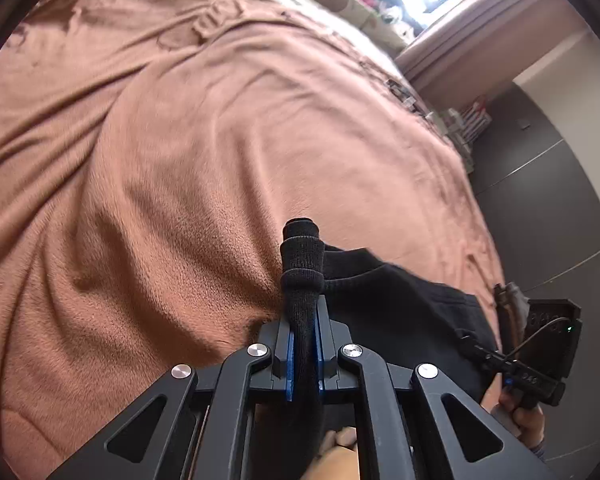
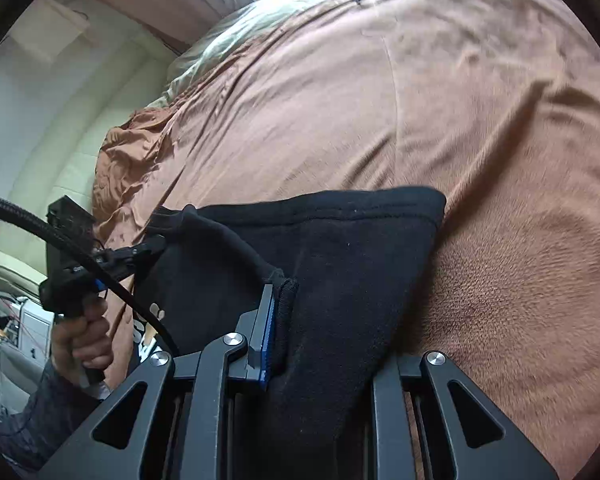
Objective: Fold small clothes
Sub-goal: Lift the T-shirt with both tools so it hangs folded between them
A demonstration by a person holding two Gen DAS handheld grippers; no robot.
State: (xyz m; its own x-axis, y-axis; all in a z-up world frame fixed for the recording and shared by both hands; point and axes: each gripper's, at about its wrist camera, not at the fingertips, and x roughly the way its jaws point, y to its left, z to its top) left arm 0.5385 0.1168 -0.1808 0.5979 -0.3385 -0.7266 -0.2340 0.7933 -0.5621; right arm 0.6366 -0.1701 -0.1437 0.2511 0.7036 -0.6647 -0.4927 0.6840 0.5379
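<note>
While both tools (image 1: 305, 340) (image 2: 284, 320) pinch it, black garment (image 2: 340, 248) stretches sideways between them

Both grippers are angled downward, each held by a hand. The left gripper (image 1: 305, 344) is clamped on black cloth (image 1: 400, 312); the right gripper (image 2: 300, 332) is likewise clamped on it.
</note>
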